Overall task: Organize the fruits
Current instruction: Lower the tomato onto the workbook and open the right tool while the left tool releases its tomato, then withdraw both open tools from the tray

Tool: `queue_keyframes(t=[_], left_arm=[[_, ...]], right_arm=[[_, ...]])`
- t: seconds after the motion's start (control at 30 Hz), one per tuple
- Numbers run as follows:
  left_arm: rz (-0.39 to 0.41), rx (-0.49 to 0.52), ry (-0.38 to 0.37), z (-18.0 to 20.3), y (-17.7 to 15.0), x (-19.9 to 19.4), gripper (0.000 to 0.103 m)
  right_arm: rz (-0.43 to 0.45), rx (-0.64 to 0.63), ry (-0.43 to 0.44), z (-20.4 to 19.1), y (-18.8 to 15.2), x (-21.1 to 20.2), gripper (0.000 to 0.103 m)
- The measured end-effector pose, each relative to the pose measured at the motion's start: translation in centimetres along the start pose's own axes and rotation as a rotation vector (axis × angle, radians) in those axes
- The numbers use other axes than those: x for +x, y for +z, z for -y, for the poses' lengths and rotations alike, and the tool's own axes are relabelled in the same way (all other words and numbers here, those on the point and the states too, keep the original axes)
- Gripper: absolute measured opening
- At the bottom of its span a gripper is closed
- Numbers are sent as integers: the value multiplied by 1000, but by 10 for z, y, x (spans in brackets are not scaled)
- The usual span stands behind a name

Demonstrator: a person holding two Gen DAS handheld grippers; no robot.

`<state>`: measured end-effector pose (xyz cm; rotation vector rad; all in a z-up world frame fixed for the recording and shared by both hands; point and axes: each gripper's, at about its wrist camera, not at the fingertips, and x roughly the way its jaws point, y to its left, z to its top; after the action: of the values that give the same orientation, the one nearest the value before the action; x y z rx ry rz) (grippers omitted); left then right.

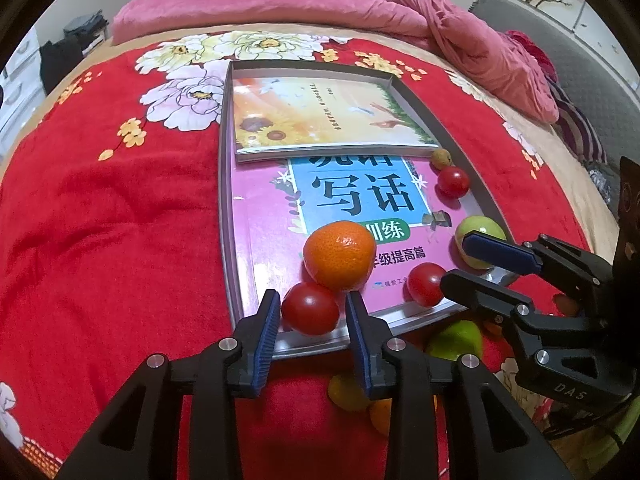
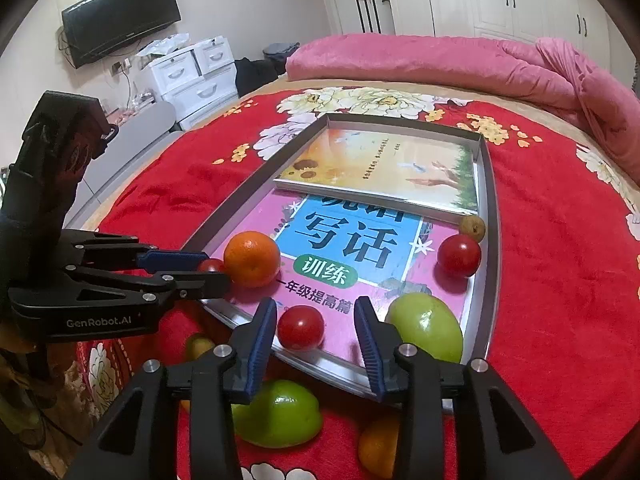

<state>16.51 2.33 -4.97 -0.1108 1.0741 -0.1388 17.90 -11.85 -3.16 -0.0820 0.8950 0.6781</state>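
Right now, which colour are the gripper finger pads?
Blue, on black fingers; the left gripper's pads show best in the left wrist view.

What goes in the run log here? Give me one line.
left gripper: open around left tomato | right gripper: open around right tomato | tray: orange, green fruit, both tomatoes inside

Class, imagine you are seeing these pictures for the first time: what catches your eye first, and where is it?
A bright orange sits on a pink book inside a grey tray on a red flowered blanket. Red tomatoes lie at the tray's near edge, one between the left gripper's jaws.
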Motion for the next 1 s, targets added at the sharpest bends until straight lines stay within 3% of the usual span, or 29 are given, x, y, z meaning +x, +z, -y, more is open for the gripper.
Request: queue_keyframes(t=[0.3,1.0], left_arm=[[13,-13,-14,0,-1,-7,49],[70,-46,-30,-4,1,-25,63]], right_arm=[[9,-1,-2,0,1,-2,46],[36,1,-14,0,1,-9,60]])
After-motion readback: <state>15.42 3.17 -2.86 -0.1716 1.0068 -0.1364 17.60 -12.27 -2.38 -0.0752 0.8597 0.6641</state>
